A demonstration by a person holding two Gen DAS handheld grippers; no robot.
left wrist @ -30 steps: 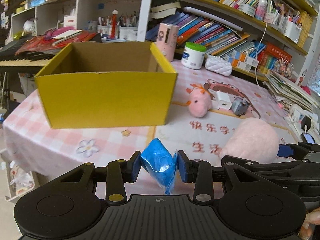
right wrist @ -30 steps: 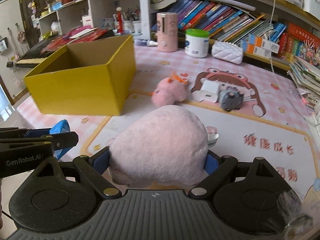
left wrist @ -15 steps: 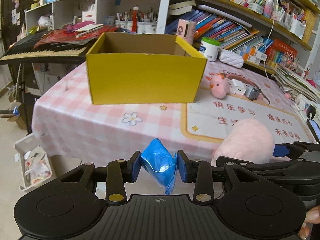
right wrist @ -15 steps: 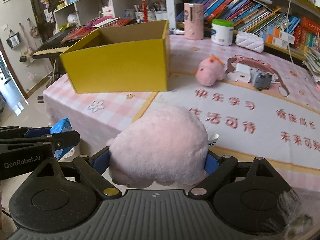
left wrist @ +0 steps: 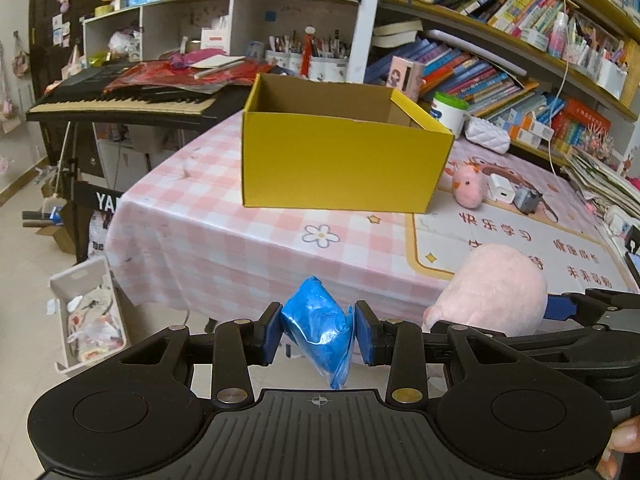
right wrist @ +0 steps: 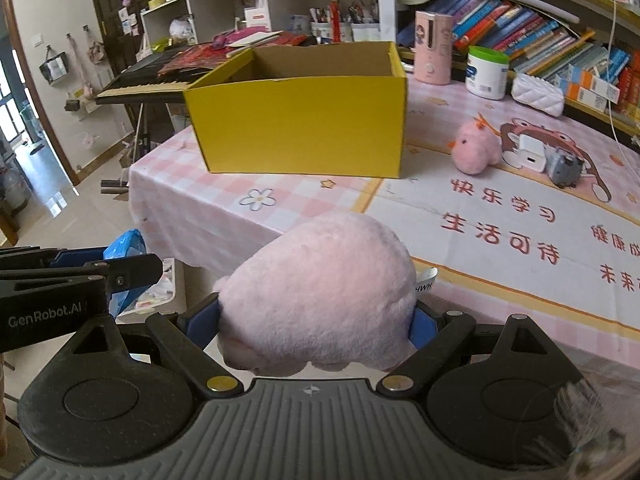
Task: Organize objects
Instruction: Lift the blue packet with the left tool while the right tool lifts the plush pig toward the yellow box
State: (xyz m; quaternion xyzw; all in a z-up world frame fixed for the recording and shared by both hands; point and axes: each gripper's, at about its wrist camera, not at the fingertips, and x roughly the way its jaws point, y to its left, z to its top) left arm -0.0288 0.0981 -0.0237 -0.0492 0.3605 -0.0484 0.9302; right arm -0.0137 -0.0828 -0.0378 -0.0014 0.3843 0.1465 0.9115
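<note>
My left gripper (left wrist: pixel 318 330) is shut on a crumpled blue packet (left wrist: pixel 318 328), held in the air in front of the table's near edge. My right gripper (right wrist: pixel 316 320) is shut on a large pink plush toy (right wrist: pixel 316 292), also off the table's front edge; the toy shows in the left wrist view (left wrist: pixel 490 286). An open, empty-looking yellow cardboard box (left wrist: pixel 340 160) stands on the pink checked tablecloth, also in the right wrist view (right wrist: pixel 300 120). A small pink plush chick (left wrist: pixel 468 190) sits right of the box.
A white charger (left wrist: pixel 502 192) and a grey gadget (left wrist: pixel 528 200) lie by the chick. A white jar (left wrist: pixel 450 110), a pink device (left wrist: pixel 406 76) and bookshelves are behind. A keyboard (left wrist: pixel 120 98) stands left. A white bin (left wrist: pixel 88 316) sits on the floor.
Both grippers have pulled back from the table and risen; the box and table look farther and lower. Each still holds its object.
</note>
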